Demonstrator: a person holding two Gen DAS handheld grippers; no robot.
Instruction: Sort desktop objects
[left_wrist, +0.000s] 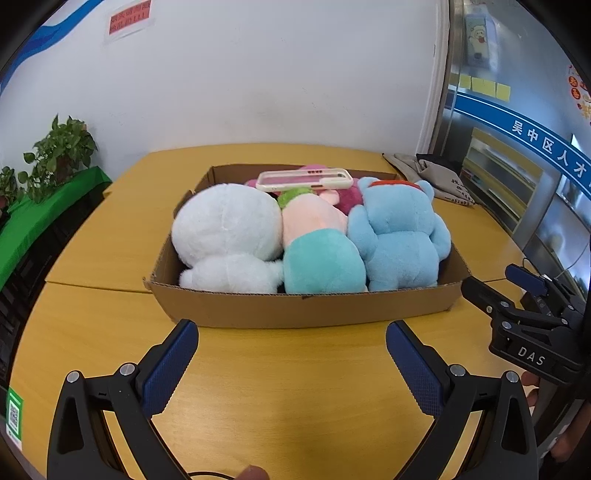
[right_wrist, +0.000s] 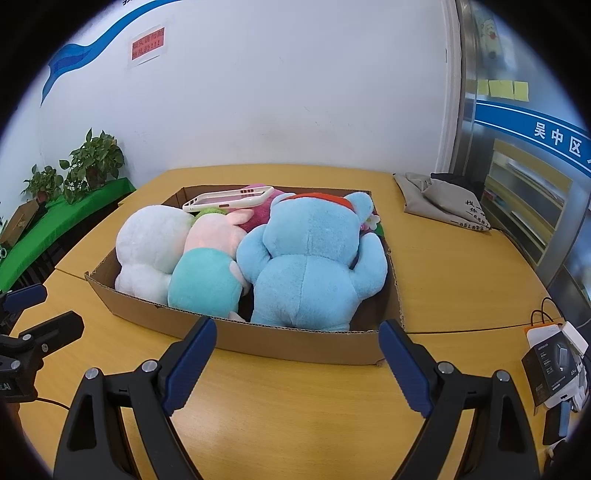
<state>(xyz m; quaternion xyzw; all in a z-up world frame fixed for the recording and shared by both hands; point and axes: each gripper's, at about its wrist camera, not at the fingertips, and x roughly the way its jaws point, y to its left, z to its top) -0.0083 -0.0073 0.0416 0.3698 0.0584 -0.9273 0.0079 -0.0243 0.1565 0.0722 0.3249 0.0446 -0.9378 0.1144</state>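
Left wrist view: the left gripper (left_wrist: 291, 363) hovers low over the yellow table (left_wrist: 258, 406), jaws spread wide and holding nothing, aimed at the near wall of the cardboard box (left_wrist: 303, 308). The box is packed: white plush (left_wrist: 227, 236), pink-and-teal plush (left_wrist: 317, 251) and blue plush (left_wrist: 400, 240) sit shoulder to shoulder. A white phone case (left_wrist: 304, 179) lies loosely across the toys at the back. Risk noted: any tug on a plush would likely tip the case off its perch, since nothing secures it. The right gripper (left_wrist: 491, 291) sits at the right edge, near the box corner; from this side angle its opening is not clear.

Right wrist view: the right gripper (right_wrist: 297, 363) is likewise low and level, fingers apart and empty, facing the box wall in front of the blue plush (right_wrist: 310, 258). The phone case (right_wrist: 229, 197) shows tilted, one end raised. Second risk: the toys are wedged tightly, so lifting one may drag a neighbour or shift the light box (right_wrist: 295, 345). A grey cloth bag (right_wrist: 443, 201) and small packaged boxes (right_wrist: 554, 365) remain on the table, outside the box, apparently unsorted
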